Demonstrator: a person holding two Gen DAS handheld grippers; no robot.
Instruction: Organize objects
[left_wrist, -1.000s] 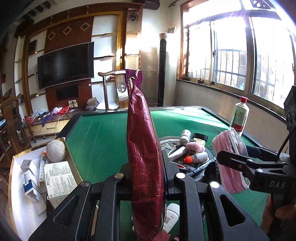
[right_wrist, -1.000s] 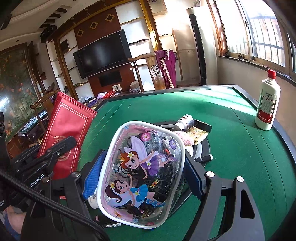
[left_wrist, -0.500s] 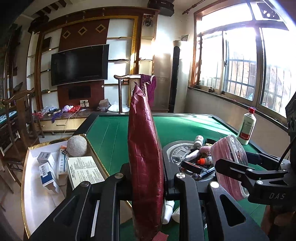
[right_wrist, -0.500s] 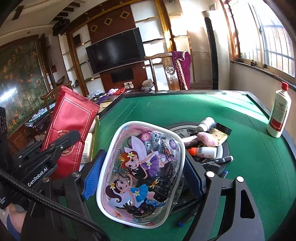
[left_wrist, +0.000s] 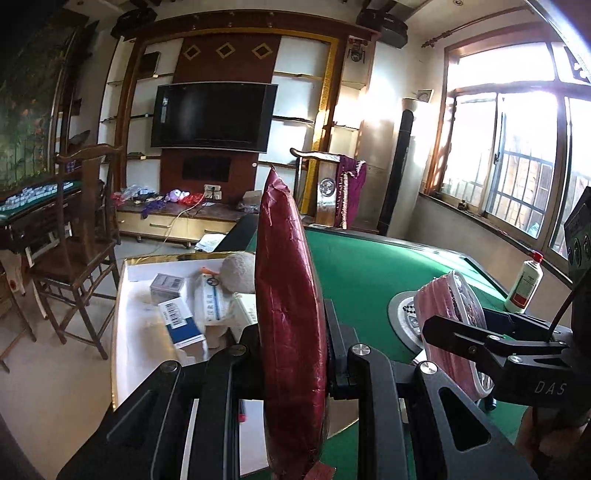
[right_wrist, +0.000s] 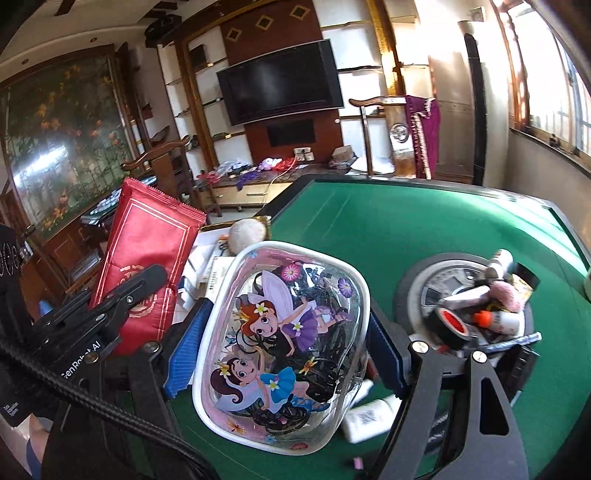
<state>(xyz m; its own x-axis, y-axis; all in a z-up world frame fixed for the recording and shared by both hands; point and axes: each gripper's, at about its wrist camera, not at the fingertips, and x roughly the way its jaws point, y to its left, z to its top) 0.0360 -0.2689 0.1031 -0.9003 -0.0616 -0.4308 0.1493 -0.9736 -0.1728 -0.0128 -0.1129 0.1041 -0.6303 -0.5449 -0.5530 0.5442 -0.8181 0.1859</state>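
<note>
Red foil packet stands edge-on in the left gripper, whose fingers are clamped on its lower half from both sides; the packet's crimped top rises well above them. From the right wrist view the same packet shows its flat red face with a white border and a round emblem, tilted a little to the right.

The right gripper holds a clear pouch printed with two cartoon fairies, its blue-padded fingers set wide and pressing on the pouch's left and right sides. Dark tangled items fill the pouch. In the left wrist view the pouch appears side-on, pink-edged, beside the packet.

Under the pouch, a white tube lies on the green counter. Just right of it a round grey disc set in the counter carries a heap of small things: a roll of black tape, a bottle with an orange cap, a pink puff and a pen.

Left of the counter's edge, below the packet, sits a white tray with a gold rim, holding small boxes and a pale round ball. A white bottle with a red cap stands upright near the counter's far right edge.

Farther back are a wooden chair, a dark television on the wall unit and a bright window.
</note>
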